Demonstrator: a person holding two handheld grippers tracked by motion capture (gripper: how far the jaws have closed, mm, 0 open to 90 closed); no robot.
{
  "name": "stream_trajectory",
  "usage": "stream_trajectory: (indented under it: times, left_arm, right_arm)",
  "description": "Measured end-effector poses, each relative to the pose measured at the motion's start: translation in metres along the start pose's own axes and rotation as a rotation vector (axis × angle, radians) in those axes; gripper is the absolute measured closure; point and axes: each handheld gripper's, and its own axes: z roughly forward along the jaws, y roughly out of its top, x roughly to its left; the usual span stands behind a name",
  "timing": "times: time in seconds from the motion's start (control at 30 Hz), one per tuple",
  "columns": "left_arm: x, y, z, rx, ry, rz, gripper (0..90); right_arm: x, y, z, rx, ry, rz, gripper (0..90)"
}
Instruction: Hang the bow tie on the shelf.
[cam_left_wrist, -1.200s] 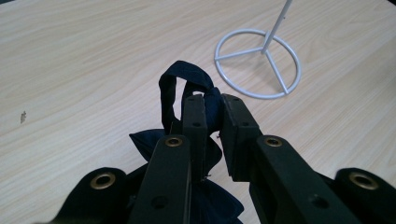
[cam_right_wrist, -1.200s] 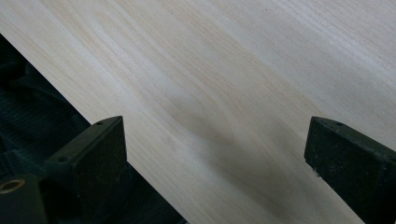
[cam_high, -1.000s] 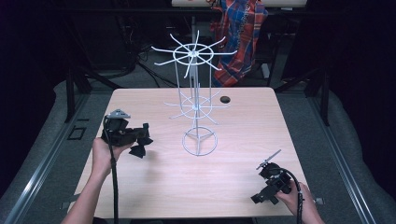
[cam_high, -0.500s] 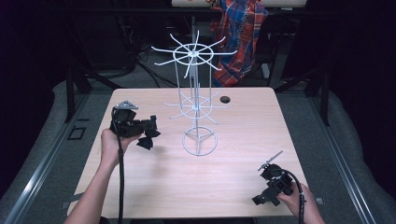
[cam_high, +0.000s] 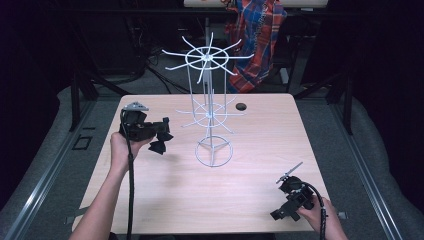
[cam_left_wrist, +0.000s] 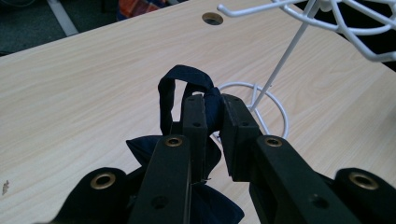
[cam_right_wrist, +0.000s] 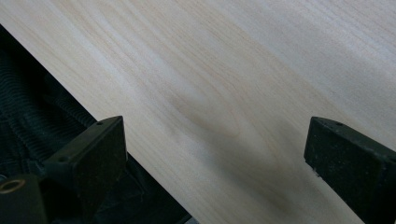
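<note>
While left gripper (cam_left_wrist: 212, 116) fingers clamp the navy pouch's loop (cam_left_wrist: 180, 93) beside wire rack (cam_high: 209, 107), right gripper (cam_right_wrist: 219, 154) idles w/ fingers apart; next: likely hook loop over a rack arm

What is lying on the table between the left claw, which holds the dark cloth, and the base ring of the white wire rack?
Nothing: high view shows bare table there.

Table (cam_high: 165, 200): pale wood-grain top, smooth, matt, round dark hole (cam_left_wrist: 212, 18) at 12 o'clock in the left gripper view. Wire rack (cam_high: 207, 107): thin white-coated metal, slight sheen. Left gripper (cam_left_wrist: 212, 119): matt black plastic jaws with brass-look rivets, clamped on a dark navy cloth pouch (cam_left_wrist: 184, 91), soft woven loop. Right gripper (cam_right_wrist: 215, 149): matt black pads. Checked cloth (cam_high: 257, 40) at 1 o'clock, red-blue.
</note>
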Motion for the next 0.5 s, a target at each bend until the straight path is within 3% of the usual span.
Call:
stream_trajectory:
  times: [0.17,0.27,0.33,0.5]
  left_arm:
    - [0.001,0.005,-0.002,-0.022,-0.002,-0.007,81.5]
    - [0.001,0.007,-0.003,-0.028,-0.002,-0.003,81.5]
    - [0.001,0.008,-0.003,-0.035,0.0,-0.006,81.5]
    - [0.001,0.012,-0.003,-0.043,-0.005,0.002,81.5]
  right_arm:
    - [-0.003,0.0,-0.002,0.035,-0.018,-0.03,5.4]
    - [-0.002,-0.001,0.0,0.01,-0.012,-0.009,5.4]
    - [-0.003,0.0,-0.002,0.037,-0.018,-0.031,5.4]
    - [-0.001,-0.002,0.0,0.008,0.0,0.002,5.4]
